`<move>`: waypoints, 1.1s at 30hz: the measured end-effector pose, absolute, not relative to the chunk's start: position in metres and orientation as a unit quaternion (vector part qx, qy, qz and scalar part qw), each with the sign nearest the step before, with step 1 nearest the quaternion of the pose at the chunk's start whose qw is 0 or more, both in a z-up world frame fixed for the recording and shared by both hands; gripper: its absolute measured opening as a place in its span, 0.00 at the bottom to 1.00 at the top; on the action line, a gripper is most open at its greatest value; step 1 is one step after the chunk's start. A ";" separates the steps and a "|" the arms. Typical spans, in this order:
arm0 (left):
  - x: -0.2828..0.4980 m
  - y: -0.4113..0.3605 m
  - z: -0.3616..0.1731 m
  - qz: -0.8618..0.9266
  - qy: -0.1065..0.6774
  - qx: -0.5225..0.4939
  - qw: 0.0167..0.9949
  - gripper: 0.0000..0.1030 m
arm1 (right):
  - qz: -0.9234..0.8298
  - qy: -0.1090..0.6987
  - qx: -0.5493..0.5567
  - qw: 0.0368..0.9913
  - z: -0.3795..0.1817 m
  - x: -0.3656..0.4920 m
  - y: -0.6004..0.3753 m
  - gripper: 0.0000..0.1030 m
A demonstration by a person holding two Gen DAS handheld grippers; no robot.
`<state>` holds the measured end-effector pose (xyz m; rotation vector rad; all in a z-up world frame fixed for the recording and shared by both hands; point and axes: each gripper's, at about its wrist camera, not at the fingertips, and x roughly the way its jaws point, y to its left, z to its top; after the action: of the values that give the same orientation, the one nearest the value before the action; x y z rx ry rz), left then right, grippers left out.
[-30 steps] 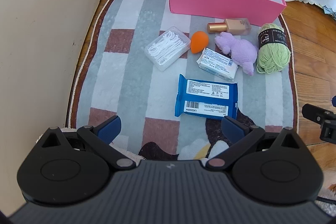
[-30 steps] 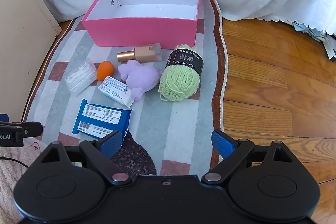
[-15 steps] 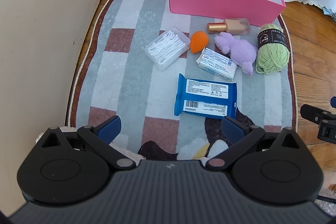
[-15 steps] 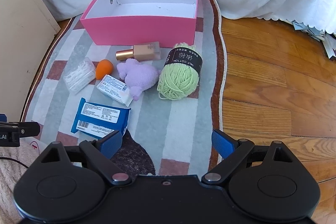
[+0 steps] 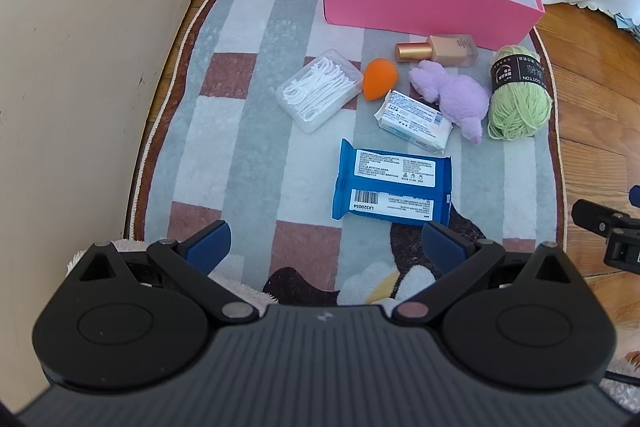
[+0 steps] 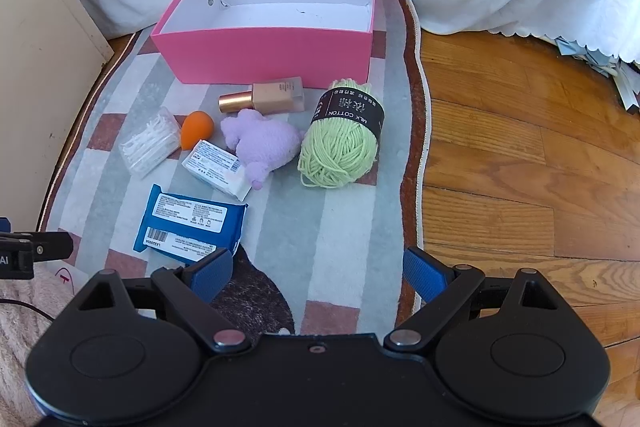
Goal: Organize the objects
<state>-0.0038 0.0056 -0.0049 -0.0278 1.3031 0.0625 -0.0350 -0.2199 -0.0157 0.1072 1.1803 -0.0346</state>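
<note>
A pink box (image 6: 276, 55) sits open and empty on a striped rug (image 6: 352, 219). All the small things lie on the rug in front of the pink box. A makeup bottle with a gold cap (image 6: 266, 97) lies just in front of the box. A ball of green yarn (image 6: 340, 147) is near the box's right corner. A purple plush toy (image 6: 260, 143) lies between the yarn and an orange sponge (image 6: 196, 129). A white tissue pack (image 6: 218, 167) touches the plush toy. A clear case of floss picks (image 5: 318, 89) sits to the left. A blue wipes pack (image 5: 394, 183) lies farthest from the box.

The left gripper (image 5: 324, 247) has its fingers spread wide and holds nothing. The right gripper (image 6: 318, 273) is spread wide too, with nothing in it.
</note>
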 end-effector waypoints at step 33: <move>0.000 0.028 0.014 0.026 0.591 -0.001 0.806 1.00 | -0.004 0.560 0.055 0.827 -0.006 -0.031 -0.218 0.92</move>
<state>-0.0005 0.0276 0.0143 -0.0029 1.2643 0.0556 -0.0308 -0.2177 -0.0056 0.1163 1.1901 -0.0091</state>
